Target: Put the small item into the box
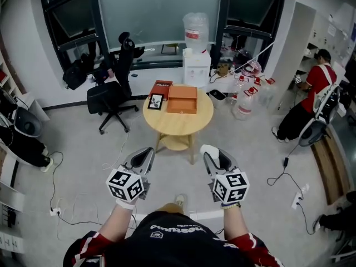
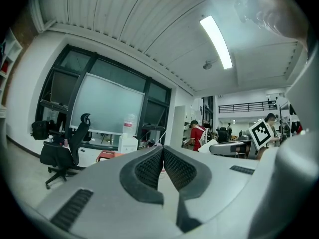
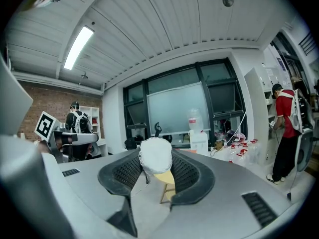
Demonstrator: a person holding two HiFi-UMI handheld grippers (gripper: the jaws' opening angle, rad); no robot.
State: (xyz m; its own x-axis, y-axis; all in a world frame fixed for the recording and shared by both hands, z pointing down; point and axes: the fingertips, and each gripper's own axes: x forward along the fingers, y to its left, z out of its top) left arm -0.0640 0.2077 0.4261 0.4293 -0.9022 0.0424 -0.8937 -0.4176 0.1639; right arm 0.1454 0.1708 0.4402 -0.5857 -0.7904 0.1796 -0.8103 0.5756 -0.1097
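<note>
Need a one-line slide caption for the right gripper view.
Right gripper, jaws shut on a small white item, aimed at the round wooden table ahead.

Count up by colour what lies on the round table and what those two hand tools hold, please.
Orange: 1, the box on the round table
Red: 1, a flat item beside the box
Black: 1, a framed piece by the box
White: 1, the small item in the right tool
Total: 4; the left tool holds nothing
</note>
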